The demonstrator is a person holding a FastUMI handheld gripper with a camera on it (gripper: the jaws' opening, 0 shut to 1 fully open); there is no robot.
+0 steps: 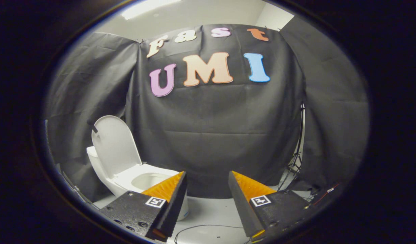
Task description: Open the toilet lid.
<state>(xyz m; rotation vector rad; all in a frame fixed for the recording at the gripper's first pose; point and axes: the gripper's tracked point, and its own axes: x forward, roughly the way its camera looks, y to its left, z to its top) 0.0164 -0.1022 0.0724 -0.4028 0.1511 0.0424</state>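
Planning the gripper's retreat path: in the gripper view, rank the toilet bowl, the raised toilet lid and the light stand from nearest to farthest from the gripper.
The gripper is open, holding nothing.
1. Toilet bowl: just behind one finger's tip.
2. Toilet lid: upright, behind the bowl.
3. Light stand: beyond the other finger, by the cloth wall; lid versus stand is close.

White toilet (pixel 126 176), white raised lid (pixel 114 145) — black cloth wall (pixel 221 135), pale floor (pixel 211 210)

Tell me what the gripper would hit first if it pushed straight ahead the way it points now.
Most likely the black cloth wall. The gripper is open, its fingers empty, aimed at the cloth across bare floor. The toilet, lid already up, stands off to one side beyond one finger. Depth is hard to judge.
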